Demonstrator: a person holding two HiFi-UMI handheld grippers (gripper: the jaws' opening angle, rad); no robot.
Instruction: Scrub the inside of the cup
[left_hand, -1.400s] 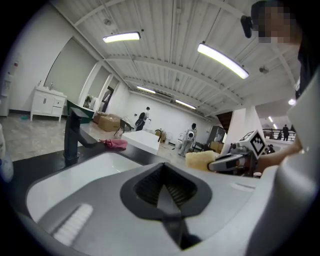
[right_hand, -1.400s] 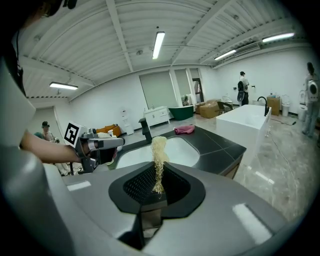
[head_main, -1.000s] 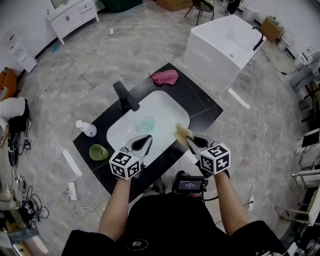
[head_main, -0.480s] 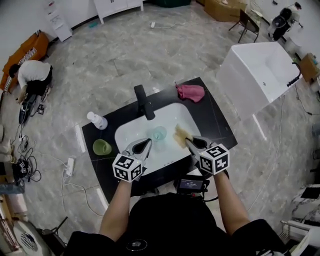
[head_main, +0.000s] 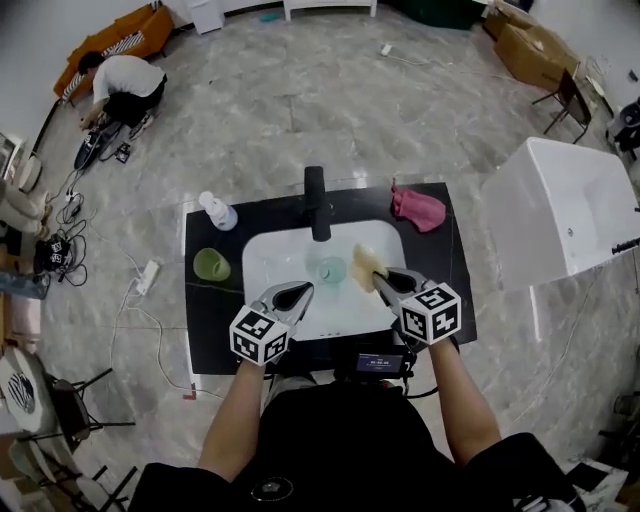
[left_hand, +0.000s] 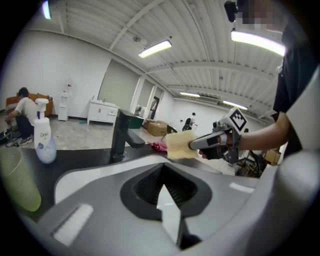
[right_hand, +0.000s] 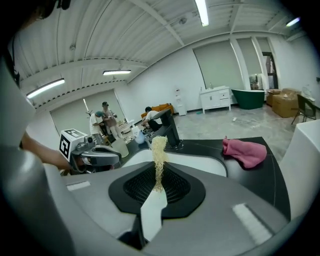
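Note:
A clear, pale-green cup stands in the white sink basin, below the black tap. My right gripper hovers over the basin's right side, shut on a yellow sponge that sticks up edge-on between its jaws. The left gripper view shows the same sponge held out beside the tap. My left gripper is shut and empty over the basin's front-left part, just left of the cup.
On the black counter lie a pink cloth at the back right, a white soap bottle at the back left and an opaque green cup at the left. A white tub stands to the right. A person crouches far off.
The head camera has swung round, so the sink now sits square in view. Both grippers have moved over the basin toward the cup, the right one farther, with the sponge still held.

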